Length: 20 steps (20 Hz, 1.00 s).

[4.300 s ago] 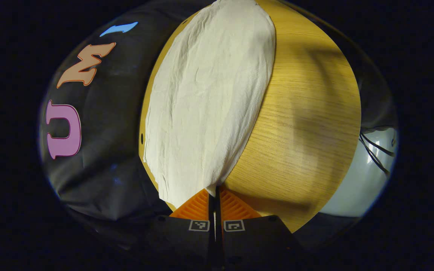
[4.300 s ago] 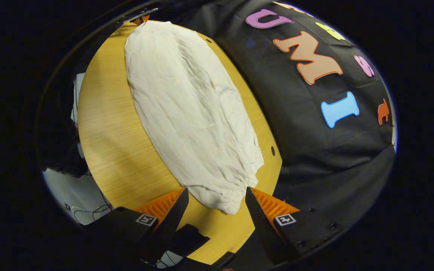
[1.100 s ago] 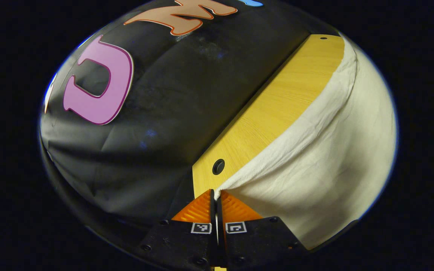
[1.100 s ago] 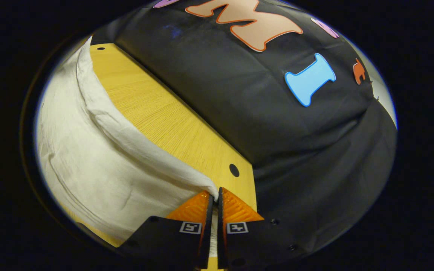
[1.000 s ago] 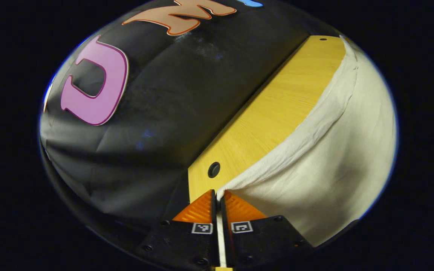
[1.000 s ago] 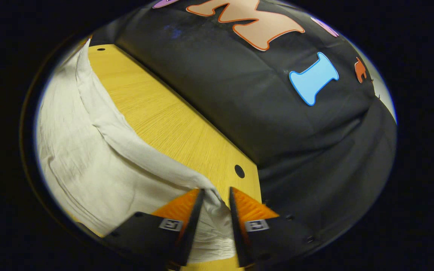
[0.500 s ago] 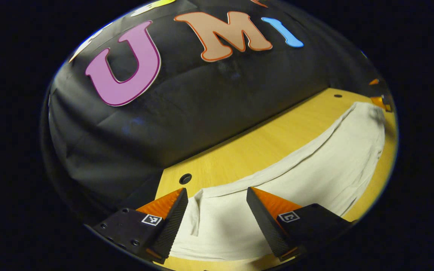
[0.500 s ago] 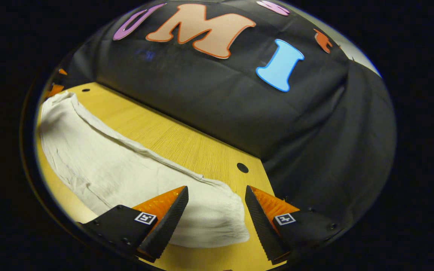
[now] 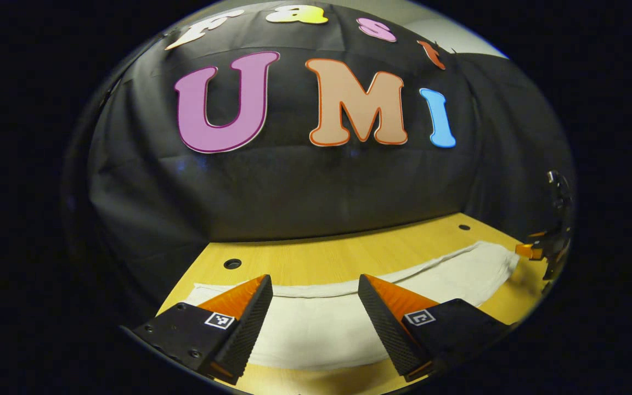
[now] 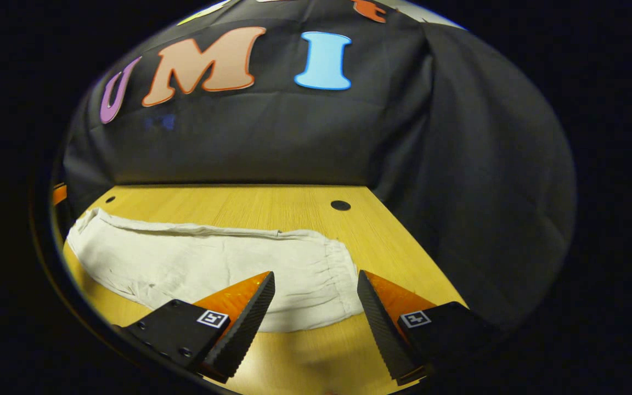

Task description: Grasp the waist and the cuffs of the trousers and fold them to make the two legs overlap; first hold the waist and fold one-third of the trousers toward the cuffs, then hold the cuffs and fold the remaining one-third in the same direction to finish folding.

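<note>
The white trousers point(image 9: 327, 323) lie flat on the wooden table point(image 9: 349, 255) as one long narrow strip, the legs overlapped. My left gripper point(image 9: 313, 285) is open just above one end of the strip, with cloth showing between its fingers but not pinched. In the right gripper view the trousers point(image 10: 195, 260) end in a gathered elastic waist point(image 10: 340, 274). My right gripper point(image 10: 314, 278) stands open over that waist end. The right gripper point(image 9: 541, 252) also shows small at the far end of the strip in the left gripper view.
The table's back edge meets the black cloth wall point(image 9: 316, 186). Round holes point(image 9: 232, 264) point(image 10: 340, 205) sit near the back corners of the table. Bare wood runs between the trousers and the wall, and a strip in front of them point(image 10: 305, 351).
Both grippers opened and let go of the trousers' edge. The cloth dropped flat onto the table, and both views swung up and level toward the wall.
</note>
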### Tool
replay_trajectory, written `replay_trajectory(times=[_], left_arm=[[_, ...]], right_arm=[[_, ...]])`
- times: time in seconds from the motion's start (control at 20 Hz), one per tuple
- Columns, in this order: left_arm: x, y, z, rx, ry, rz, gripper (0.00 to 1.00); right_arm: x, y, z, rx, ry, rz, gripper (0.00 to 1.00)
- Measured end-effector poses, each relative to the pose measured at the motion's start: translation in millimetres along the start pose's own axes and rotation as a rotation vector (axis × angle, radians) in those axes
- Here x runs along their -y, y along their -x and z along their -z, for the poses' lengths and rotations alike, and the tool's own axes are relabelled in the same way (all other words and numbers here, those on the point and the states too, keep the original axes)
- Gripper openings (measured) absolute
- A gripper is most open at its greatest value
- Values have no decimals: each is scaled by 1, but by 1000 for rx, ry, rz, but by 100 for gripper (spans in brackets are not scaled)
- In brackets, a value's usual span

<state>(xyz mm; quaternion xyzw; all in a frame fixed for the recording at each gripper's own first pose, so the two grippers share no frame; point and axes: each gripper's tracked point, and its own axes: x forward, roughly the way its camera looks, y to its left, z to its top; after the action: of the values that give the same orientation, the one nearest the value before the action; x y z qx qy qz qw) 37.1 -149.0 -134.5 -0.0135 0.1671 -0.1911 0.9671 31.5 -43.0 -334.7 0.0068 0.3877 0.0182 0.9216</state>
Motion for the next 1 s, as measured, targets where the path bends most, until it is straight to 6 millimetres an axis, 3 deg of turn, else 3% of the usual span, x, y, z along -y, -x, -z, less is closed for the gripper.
replay_trajectory(times=[0.3,0.4,0.45,0.5,0.6,0.7,0.8,0.95,1.0], left_arm=[[3,17,-12,14,33,-12,96],[3,26,-9,2,30,-23,96],[2,30,-8,-3,28,-29,96],[1,33,-8,-4,22,-37,96],[-1,37,-8,-8,9,-48,96],[0,40,-9,-10,1,-53,96],[1,44,-8,-14,2,-57,96],[6,48,-3,-24,12,-65,96],[8,49,-2,-27,15,-68,96]], right_arm=[[22,-15,47,-119,-242,37,96],[23,-19,55,-147,-305,38,92],[22,-24,58,-160,-343,36,96],[19,-28,61,-173,-382,33,92],[19,-36,66,-198,-454,43,96],[21,-43,68,-217,-517,56,92],[28,-49,72,-239,-538,88,80],[34,-47,75,-264,-543,70,33],[35,-49,73,-259,-538,68,27]])
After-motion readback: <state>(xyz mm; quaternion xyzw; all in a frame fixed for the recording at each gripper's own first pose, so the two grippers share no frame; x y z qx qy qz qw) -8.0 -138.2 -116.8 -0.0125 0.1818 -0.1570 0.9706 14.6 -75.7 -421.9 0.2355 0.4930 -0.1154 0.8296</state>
